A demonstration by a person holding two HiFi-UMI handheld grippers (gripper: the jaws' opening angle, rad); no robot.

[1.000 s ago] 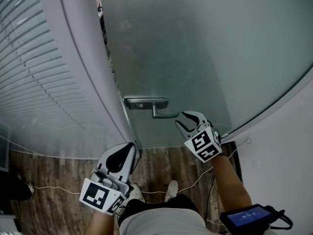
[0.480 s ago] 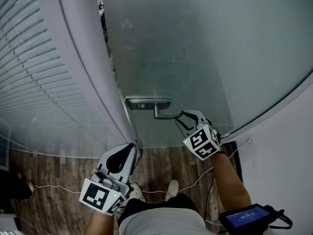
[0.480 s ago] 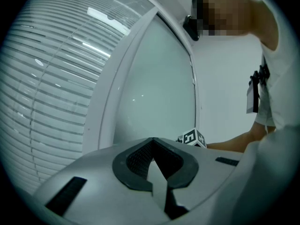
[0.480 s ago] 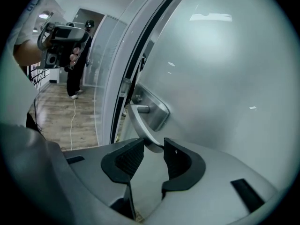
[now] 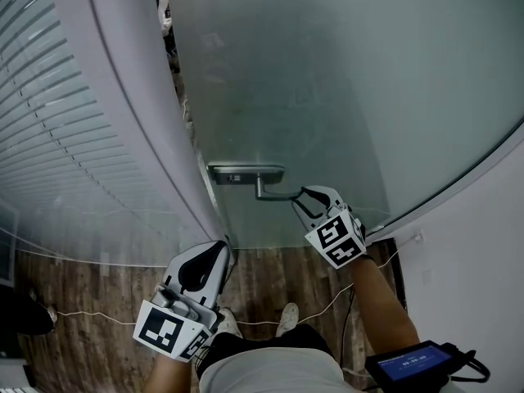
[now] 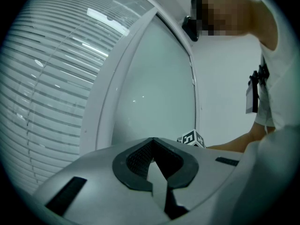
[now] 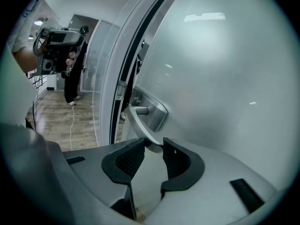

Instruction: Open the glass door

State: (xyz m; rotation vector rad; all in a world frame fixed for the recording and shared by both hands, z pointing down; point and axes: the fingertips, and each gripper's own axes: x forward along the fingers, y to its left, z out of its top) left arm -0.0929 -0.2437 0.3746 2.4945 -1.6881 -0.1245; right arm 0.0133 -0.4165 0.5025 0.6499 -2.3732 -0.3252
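Observation:
The frosted glass door point(image 5: 327, 97) carries a metal lever handle point(image 5: 274, 193) on a plate point(image 5: 246, 173) near its left edge. My right gripper point(image 5: 304, 196) sits at the free end of the lever. In the right gripper view the handle point(image 7: 139, 124) ends between the tips of my right gripper point(image 7: 153, 146); its jaws have just been closing but stand a little apart from the metal. My left gripper point(image 5: 221, 248) hangs low beside the door frame, shut on nothing, and its tips meet in the left gripper view point(image 6: 152, 142).
A striped frosted glass wall point(image 5: 49, 137) and a pale curved door frame point(image 5: 139, 121) stand at the left. Wood floor point(image 5: 270, 273) with a thin cable point(image 5: 98, 313) lies below. A small screen device point(image 5: 413, 363) hangs at my right. Another person point(image 7: 75, 74) stands beyond the frame.
My right gripper has slid slightly left along the lever's free end and its jaws have narrowed round it. The left gripper has stayed where it was.

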